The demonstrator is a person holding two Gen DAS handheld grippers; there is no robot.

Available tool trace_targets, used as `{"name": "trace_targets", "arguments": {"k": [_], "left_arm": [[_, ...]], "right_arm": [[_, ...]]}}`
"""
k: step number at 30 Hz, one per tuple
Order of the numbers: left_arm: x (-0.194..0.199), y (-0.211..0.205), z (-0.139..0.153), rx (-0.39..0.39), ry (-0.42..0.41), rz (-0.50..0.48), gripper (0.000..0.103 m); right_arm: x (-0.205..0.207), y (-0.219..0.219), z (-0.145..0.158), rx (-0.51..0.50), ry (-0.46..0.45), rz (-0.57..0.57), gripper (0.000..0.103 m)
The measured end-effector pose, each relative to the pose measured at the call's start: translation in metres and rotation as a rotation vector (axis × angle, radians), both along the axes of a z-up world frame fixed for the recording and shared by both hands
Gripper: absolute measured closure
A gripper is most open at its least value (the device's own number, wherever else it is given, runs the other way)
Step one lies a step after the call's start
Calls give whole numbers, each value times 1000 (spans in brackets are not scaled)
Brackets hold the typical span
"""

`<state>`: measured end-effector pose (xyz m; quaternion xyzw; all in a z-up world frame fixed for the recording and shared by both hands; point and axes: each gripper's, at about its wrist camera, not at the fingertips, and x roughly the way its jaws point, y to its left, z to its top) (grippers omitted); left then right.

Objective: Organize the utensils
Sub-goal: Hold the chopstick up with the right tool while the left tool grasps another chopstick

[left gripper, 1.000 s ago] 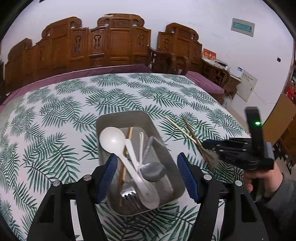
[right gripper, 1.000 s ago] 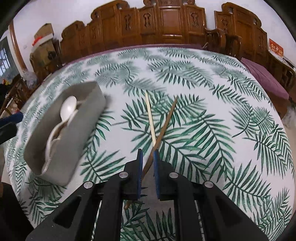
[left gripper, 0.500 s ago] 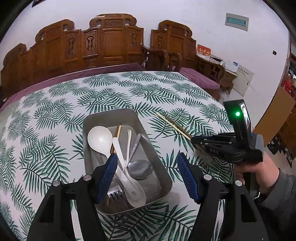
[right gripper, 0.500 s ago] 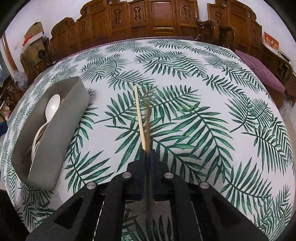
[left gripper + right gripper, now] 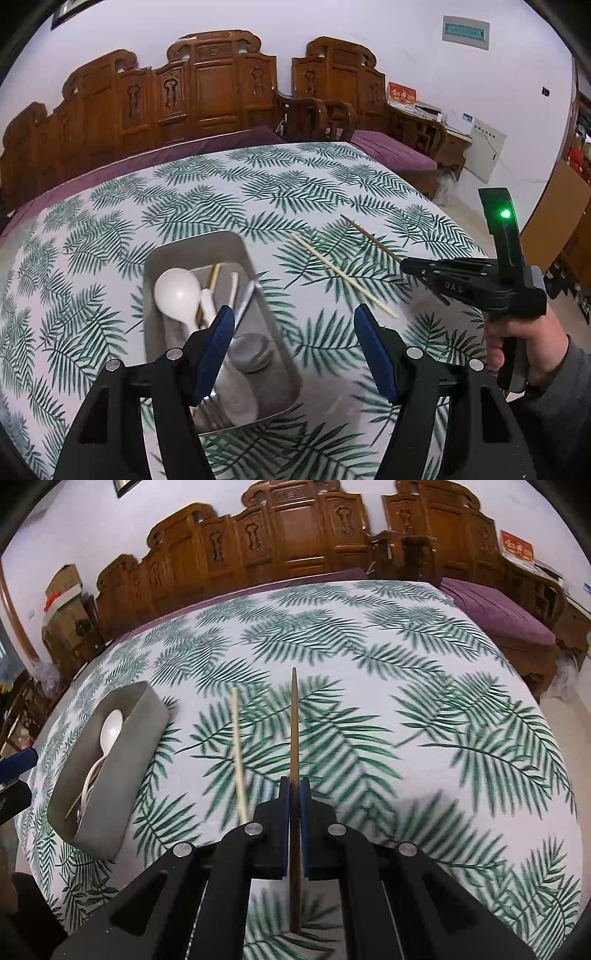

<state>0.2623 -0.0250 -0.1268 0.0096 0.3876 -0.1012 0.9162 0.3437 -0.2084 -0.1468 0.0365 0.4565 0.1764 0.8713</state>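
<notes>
Between hand-held gripper (image 5: 294,794) pads, brown chopstick (image 5: 294,716)

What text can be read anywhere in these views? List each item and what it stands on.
"DAS": raised letters on the black body of the right gripper, seen from the left wrist view.
Red sign with gold characters on the furniture by the wall: too blurred to read.
Grey wall plaque: print too small to read.
White box with a blue label on the side table: unreadable.
Nothing else bears text.

bare tablecloth (image 5: 424,709) lies open rightward; leftward, pale chopstick (image 5: 239,757) and grey tray (image 5: 122,771) obstruct.
</notes>
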Motion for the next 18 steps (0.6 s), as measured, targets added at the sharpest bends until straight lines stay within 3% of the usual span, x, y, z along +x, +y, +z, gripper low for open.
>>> {"name": "trace_targets", "arguments": {"k": [7,18], "left_arm": [[28,-38,-9,30,38,-43,39],[92,-81,-41,72,143,-59,52]], "right_arm": [[0,-30,1,49,-4,-47,97],[6,-49,0,122,8,-80,97]]}}
